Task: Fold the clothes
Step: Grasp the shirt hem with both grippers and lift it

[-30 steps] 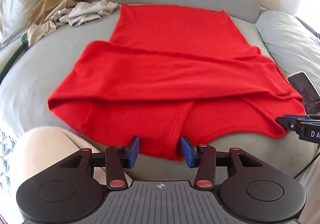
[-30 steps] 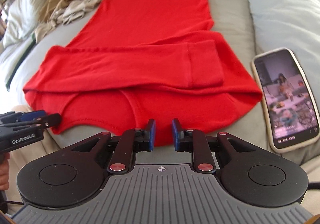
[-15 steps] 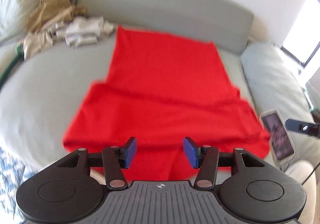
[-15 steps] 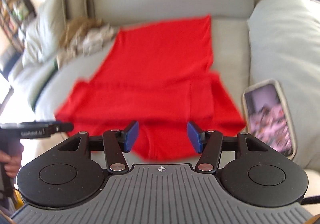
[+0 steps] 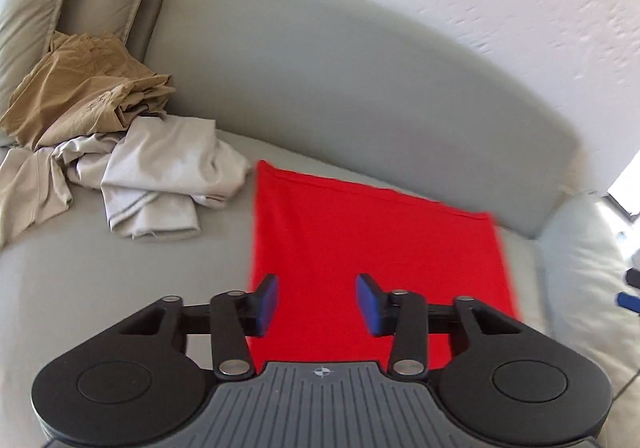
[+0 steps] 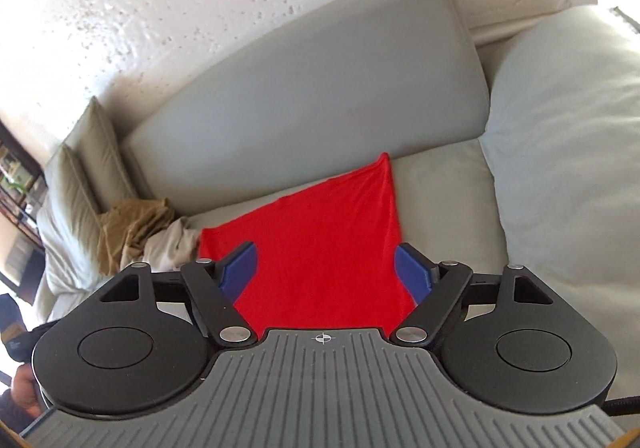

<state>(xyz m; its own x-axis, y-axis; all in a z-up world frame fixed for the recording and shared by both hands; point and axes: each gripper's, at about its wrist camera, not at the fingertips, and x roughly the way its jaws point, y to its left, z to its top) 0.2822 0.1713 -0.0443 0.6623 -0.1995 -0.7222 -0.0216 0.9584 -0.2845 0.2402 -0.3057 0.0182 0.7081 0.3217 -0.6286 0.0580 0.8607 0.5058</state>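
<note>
A red garment (image 5: 360, 248) lies flat on the grey sofa seat (image 5: 100, 280), its far hem close to the backrest. My left gripper (image 5: 318, 304) hovers over its middle with blue pads apart; its jaws are closing and nothing is between them. In the right wrist view the same red garment (image 6: 328, 248) shows its far right corner. My right gripper (image 6: 326, 272) hangs above it, jaws wide and still opening, holding nothing. The near part of the garment is hidden under both gripper bodies.
A crumpled tan garment (image 5: 88, 87) and a pale grey one (image 5: 160, 175) are heaped at the sofa's back left. A big pale cushion (image 6: 568, 167) fills the right side. The curved backrest (image 5: 340, 79) and a white wall stand behind. A hand (image 6: 24, 388) shows at lower left.
Both grippers have left the garment's near edge and travelled forward and up over it. The right jaws have spread wide. The phone and the folded sleeves have dropped out of view.
</note>
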